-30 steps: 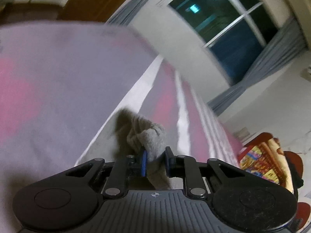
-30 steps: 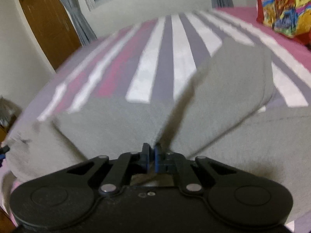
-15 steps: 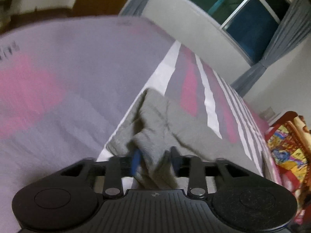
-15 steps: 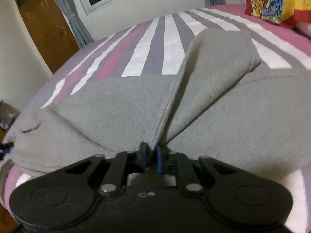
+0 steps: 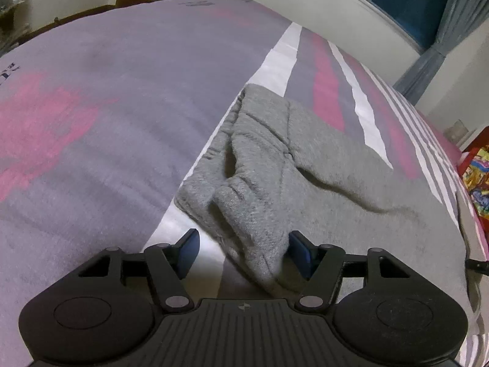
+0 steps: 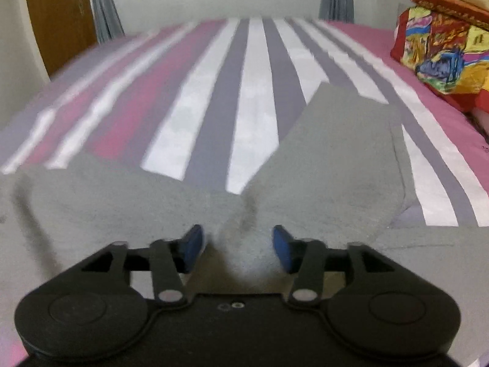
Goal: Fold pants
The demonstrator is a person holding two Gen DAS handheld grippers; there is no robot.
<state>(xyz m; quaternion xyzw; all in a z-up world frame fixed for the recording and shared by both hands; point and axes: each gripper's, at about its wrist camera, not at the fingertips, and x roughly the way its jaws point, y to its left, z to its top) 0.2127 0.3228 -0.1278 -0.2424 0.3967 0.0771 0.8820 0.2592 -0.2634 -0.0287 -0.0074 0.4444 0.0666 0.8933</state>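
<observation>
Grey fleece pants [image 5: 275, 165] lie on the striped bed. In the left wrist view the elastic waistband end is bunched and folded over itself. My left gripper [image 5: 241, 252] is open, its blue pads either side of a fold of the waistband that rests loose between them. In the right wrist view the pants [image 6: 336, 159] spread flat in two grey panels that meet in a crease. My right gripper [image 6: 237, 246] is open, with a hump of the grey fabric lying between its blue pads.
The bed cover [image 6: 250, 91] has pink, white and grey stripes. A bright patterned pillow stack [image 6: 443, 49] sits at the right edge of the bed. A wooden door [image 6: 58, 12], curtains and a dark window [image 5: 406, 3] stand beyond the bed.
Both grippers were shut on the pants and have opened, letting the fabric drop onto the bed. The lifted folds have settled flat.
</observation>
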